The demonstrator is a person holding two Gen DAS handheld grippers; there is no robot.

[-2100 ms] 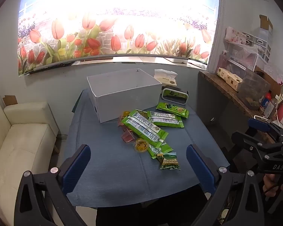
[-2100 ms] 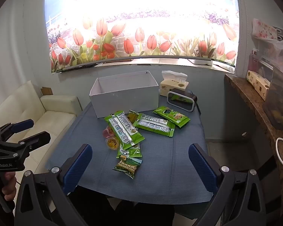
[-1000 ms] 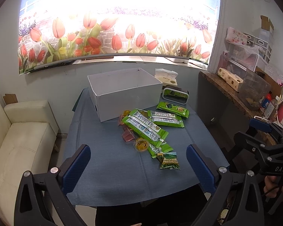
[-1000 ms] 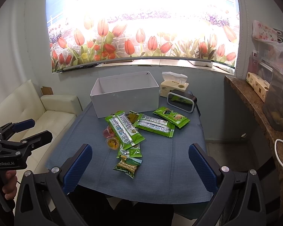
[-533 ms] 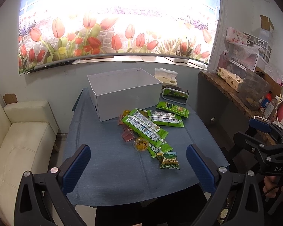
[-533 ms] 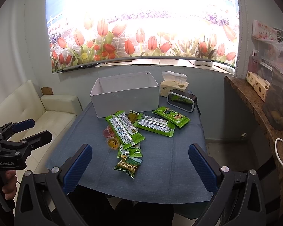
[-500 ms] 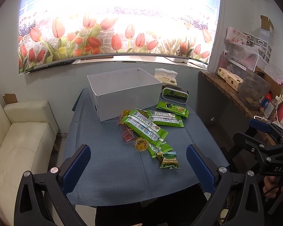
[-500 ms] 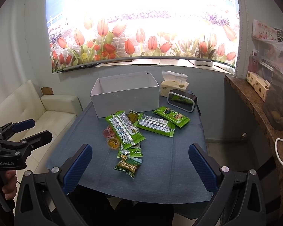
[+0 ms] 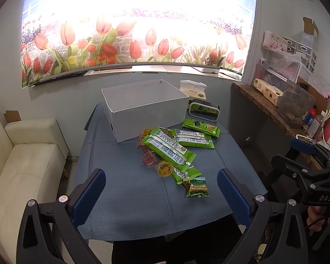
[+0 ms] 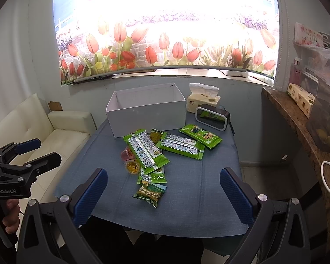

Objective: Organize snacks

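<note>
Several green snack packets [image 9: 169, 149] [image 10: 147, 150] lie in a loose pile on the blue tablecloth, with a small pea packet [image 9: 197, 190] [image 10: 149, 194] nearest me, an orange jelly cup [image 9: 165, 169] [image 10: 132, 167] and pink jelly cups [image 9: 149, 159] [image 10: 126, 154]. An open white box [image 9: 143, 110] [image 10: 146, 110] stands behind them. My left gripper [image 9: 161, 195] [image 10: 36, 151] is open and empty above the table's near edge. My right gripper [image 10: 162, 194] [image 9: 297, 154] is open and empty, also short of the pile.
A tissue box [image 10: 203, 102] and a black framed clock [image 10: 212, 117] stand at the back right of the table [image 9: 125, 202]. A cream sofa [image 9: 22, 165] is on the left. A cluttered wooden counter [image 9: 281, 114] runs along the right.
</note>
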